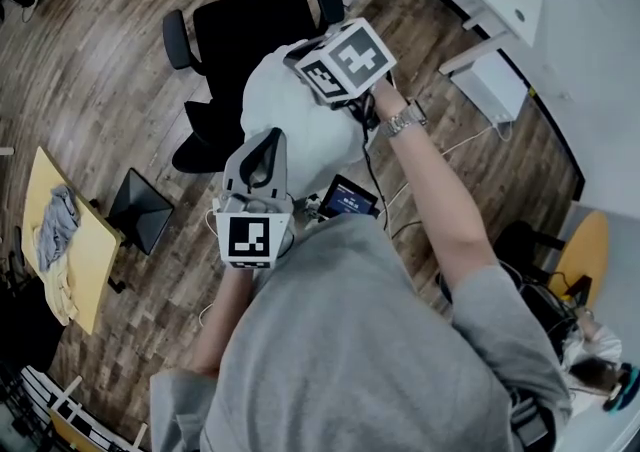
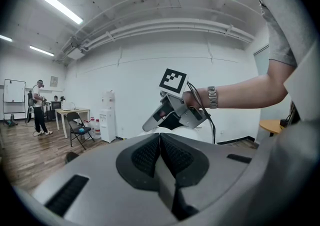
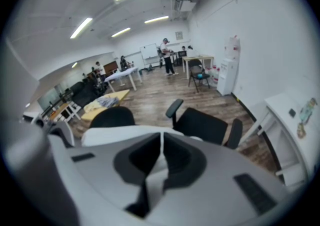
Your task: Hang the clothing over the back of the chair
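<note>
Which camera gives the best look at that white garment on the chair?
The head view: the white clothing shows from above as a whole heap over the black chair. The right gripper view shows only a band of it behind its jaws; the left gripper view shows just a sliver.

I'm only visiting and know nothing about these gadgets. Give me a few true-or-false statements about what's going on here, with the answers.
1. White clothing lies draped over the back of a black office chair. True.
2. The right gripper has its fingers spread wide open. False: they are closed, apparently pinching the white clothing.
3. The person wears a wristwatch on the right arm. True.
4. The yellow table has nothing on it. False: a bundle of clothes lies on it.
</note>
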Demonstrator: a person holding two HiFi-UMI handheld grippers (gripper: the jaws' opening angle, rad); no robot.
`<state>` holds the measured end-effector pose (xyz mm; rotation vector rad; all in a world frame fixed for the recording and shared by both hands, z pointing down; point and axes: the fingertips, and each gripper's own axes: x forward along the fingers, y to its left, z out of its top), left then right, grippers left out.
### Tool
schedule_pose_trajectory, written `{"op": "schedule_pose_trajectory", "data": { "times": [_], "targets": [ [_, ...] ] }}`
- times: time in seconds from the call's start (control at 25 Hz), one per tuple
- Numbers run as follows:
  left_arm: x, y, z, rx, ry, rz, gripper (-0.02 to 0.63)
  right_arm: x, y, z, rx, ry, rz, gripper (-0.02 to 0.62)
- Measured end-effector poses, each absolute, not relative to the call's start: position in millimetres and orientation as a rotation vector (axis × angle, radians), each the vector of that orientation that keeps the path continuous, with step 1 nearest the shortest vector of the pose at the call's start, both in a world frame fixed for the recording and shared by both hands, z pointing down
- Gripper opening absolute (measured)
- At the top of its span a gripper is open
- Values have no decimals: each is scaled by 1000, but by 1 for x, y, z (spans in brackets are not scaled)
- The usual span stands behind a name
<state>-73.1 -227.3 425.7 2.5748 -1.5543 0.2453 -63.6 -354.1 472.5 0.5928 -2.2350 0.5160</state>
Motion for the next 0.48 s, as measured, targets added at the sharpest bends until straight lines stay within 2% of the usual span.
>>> {"op": "schedule_pose_trajectory", "data": {
  "times": [0.48],
  "targets": [
    [-70, -227, 427, 2598, -1594, 292, 35, -53, -323, 450, 647, -2300, 367, 41]
  ]
}}
